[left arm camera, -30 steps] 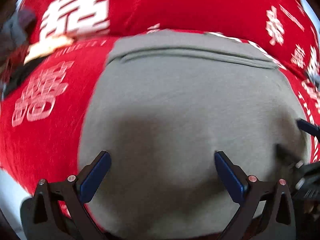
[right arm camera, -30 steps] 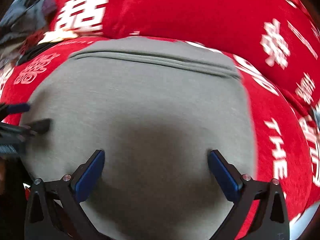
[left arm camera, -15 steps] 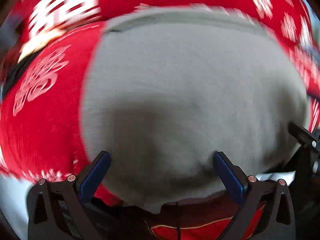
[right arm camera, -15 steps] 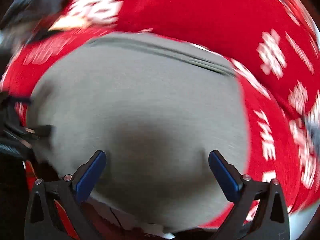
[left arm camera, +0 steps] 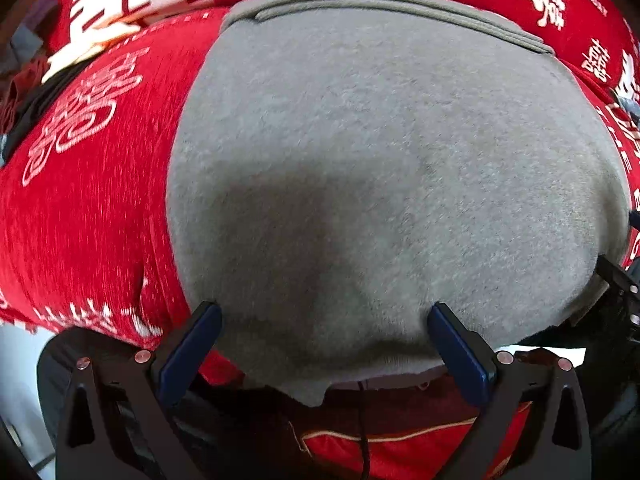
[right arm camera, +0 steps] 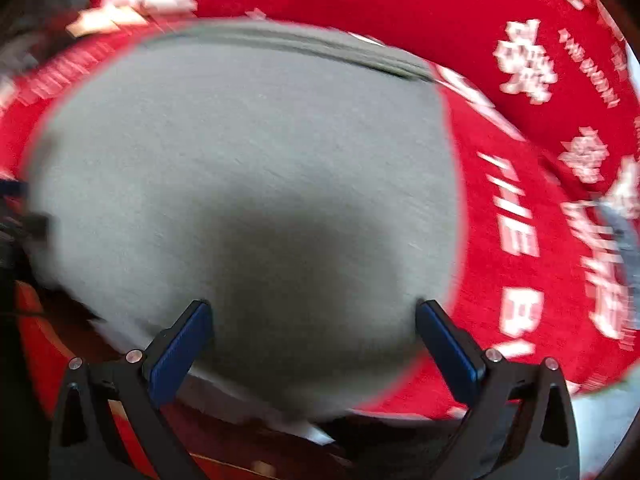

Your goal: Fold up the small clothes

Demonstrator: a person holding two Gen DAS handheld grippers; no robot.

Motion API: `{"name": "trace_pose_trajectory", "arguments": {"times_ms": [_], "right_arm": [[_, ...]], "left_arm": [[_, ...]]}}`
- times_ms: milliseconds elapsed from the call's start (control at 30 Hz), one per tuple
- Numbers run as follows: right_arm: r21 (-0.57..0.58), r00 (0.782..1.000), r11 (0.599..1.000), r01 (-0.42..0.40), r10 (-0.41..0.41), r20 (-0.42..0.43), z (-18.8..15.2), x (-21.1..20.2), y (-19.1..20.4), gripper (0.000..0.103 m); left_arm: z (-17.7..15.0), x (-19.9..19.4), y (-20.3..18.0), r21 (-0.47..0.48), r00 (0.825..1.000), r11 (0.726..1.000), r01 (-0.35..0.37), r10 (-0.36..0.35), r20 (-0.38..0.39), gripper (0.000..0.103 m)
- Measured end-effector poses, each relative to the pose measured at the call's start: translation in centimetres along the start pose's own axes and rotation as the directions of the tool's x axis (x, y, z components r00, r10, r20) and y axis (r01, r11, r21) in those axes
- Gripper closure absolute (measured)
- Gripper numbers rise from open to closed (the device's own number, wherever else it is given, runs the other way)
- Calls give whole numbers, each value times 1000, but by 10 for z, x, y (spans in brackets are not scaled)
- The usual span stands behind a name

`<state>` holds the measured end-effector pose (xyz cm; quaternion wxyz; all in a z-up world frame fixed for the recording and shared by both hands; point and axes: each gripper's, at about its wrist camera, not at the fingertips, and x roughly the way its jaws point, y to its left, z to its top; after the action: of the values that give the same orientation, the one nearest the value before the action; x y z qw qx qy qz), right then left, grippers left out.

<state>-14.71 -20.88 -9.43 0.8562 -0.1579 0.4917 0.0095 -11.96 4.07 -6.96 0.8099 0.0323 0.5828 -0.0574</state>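
Observation:
A grey folded garment [left arm camera: 392, 160] lies flat on a red cloth with white characters [left arm camera: 88, 184]; a layered edge runs along its far side. In the right wrist view the same grey garment [right arm camera: 248, 168] fills the middle, blurred. My left gripper [left arm camera: 324, 312] hovers open over the garment's near edge, nothing between its blue pads. My right gripper [right arm camera: 314, 308] is open over the near right part of the garment, also holding nothing. The right gripper's black frame [left arm camera: 616, 280] shows at the right edge of the left wrist view.
The red cloth [right arm camera: 532, 220] covers the whole surface and drops off at the near edge. Below that edge hangs red fabric with pale trim [left arm camera: 400, 440]. Dark clothes [left arm camera: 24, 80] lie piled at the far left. A grey item [right arm camera: 624, 232] sits at the right.
Both grippers have drawn back toward the near edge of the garment, staying open. The garment's near hem and the fabric hanging under the surface edge have come into view.

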Motion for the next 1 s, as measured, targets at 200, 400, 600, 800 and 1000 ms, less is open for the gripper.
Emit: {"name": "trace_pose_trajectory", "arguments": {"times_ms": [200,400,600,800,1000], "right_arm": [[200,974,963,-182,205,-100,-15,7,-35,1],[296,901,898,-326,389,-189,-22,33,-25,12],[260,898,896,-361,409,-161,-20,19,-26,88],[240,861,830,-503,505,58,3,-26,-54,90],[269,851,812,-519,460,252,71,-29,-96,90]], "left_arm": [[-9,5,22,-109,995,992,59,-67,-70,0],[-16,21,49,-223,970,960,167,-200,-136,0],[-20,1,44,-178,963,958,227,-248,-108,56],[-14,-38,70,-205,920,901,382,-393,-14,88],[53,-57,101,-246,899,866,435,-402,174,88]]}}
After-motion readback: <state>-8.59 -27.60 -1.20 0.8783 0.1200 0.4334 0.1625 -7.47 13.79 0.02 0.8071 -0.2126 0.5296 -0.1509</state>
